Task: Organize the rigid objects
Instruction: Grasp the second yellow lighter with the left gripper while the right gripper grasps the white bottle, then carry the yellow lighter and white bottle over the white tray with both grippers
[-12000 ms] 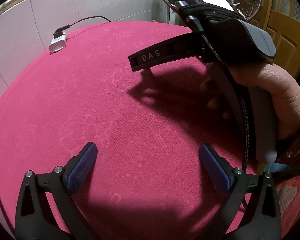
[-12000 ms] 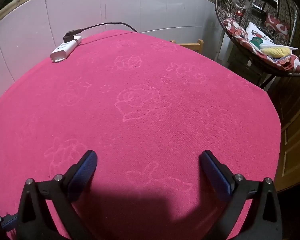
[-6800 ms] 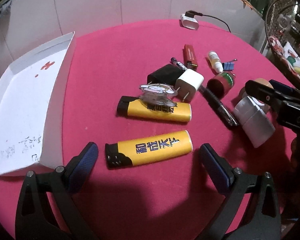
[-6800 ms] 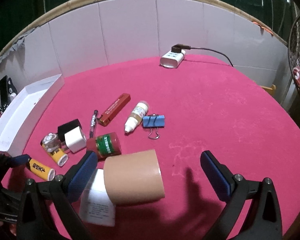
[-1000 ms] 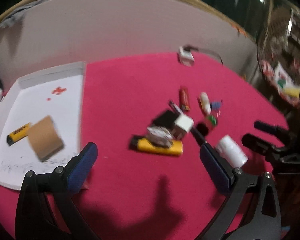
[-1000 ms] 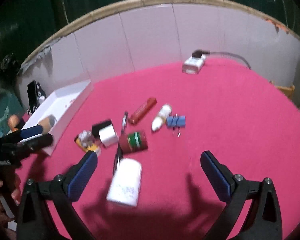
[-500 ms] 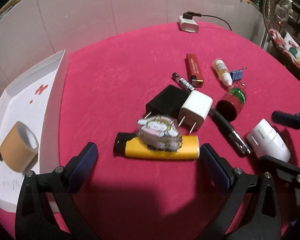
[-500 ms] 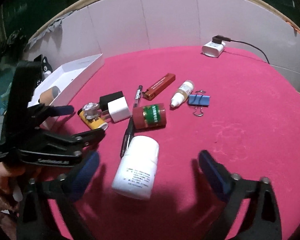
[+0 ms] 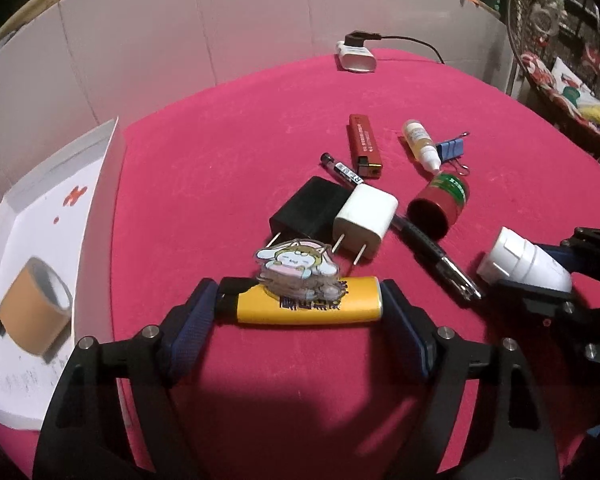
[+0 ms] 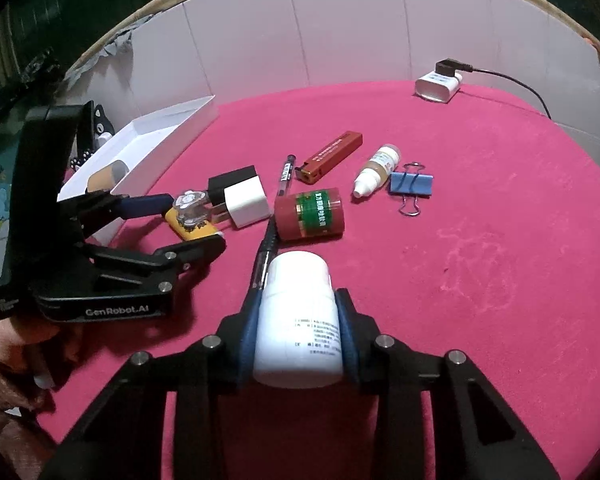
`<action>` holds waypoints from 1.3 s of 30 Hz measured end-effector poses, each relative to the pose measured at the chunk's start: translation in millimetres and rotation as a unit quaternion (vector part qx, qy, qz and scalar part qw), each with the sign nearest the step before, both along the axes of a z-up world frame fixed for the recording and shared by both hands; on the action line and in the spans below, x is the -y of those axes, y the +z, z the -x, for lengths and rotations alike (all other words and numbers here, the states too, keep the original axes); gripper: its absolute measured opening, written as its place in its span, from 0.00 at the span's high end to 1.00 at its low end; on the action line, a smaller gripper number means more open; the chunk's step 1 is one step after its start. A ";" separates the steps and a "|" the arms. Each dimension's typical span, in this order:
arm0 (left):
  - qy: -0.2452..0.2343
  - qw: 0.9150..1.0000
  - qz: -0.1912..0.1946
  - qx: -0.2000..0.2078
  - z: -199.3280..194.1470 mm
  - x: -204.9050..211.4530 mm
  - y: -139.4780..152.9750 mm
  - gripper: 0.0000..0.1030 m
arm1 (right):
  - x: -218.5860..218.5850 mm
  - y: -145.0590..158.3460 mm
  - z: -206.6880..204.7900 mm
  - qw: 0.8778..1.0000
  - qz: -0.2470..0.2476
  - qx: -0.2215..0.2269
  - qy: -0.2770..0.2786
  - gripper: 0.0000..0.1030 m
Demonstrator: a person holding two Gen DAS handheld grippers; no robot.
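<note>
Left: white tray (image 9: 100, 184) holding a tape roll (image 9: 34, 312); my left gripper (image 9: 296, 316), jaws closed end to end on the yellow lighter (image 9: 308, 306) lying on the red tabletop (image 9: 228, 128). Right: my right gripper (image 10: 296, 336), jaws clamped on the white bottle (image 10: 298, 320), beside pen (image 10: 266, 248) and red jar (image 10: 310, 214).

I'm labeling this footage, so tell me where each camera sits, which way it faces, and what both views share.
Left wrist: sits behind the left tool, facing across the red table at the wall; its pads bracket the yellow lighter, and the right tool shows at the right edge.
Right wrist: sits behind the right tool, facing the same wall, gripping the white bottle; the left tool and hand show at the left.
Shared: lighter, bottle, white charger, white box.
</note>
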State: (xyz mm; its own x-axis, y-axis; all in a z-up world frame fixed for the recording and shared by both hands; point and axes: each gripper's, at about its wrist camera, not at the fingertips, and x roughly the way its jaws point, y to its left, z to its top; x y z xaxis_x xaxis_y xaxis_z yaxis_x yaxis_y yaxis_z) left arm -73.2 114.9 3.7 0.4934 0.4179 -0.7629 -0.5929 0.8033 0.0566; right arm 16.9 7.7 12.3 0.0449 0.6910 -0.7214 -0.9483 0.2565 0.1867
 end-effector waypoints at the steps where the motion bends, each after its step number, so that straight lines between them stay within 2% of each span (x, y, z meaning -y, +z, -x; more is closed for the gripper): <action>1: 0.002 1.000 0.003 0.003 2.7 0.6 0.7 0.21 | 0.4 0.7 -0.7 1.000 -0.002 -0.003 -0.002 0.65; 6: 0.005 1.000 0.002 0.019 6.8 5.4 10.9 0.21 | 7.6 11.4 -8.9 1.000 -0.021 -0.008 -0.018 0.65; 11: 0.004 0.998 -0.031 0.056 18.1 15.5 41.7 0.21 | 14.9 30.2 -16.9 0.998 -0.051 -0.008 -0.032 0.65; 19: 0.016 0.994 -0.051 0.096 31.2 18.9 70.8 0.21 | 16.5 48.6 -11.1 0.996 -0.092 0.003 -0.017 0.65; 23: 0.024 0.993 -0.062 0.102 38.2 22.3 76.7 0.21 | 17.1 53.4 -9.9 0.995 -0.100 0.005 -0.016 0.65; 39: 0.068 0.988 -0.059 0.126 69.3 13.4 86.3 0.21 | 15.3 76.9 -0.7 0.991 -0.129 0.020 0.002 0.65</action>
State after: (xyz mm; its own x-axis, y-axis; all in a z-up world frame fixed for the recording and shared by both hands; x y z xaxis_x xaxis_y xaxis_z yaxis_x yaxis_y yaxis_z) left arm -142.5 101.5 90.0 0.5942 0.5727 -0.5647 -0.7024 0.7116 -0.0174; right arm 17.6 -7.5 89.2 0.0667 0.8529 -0.5179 -0.9573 0.2010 0.2078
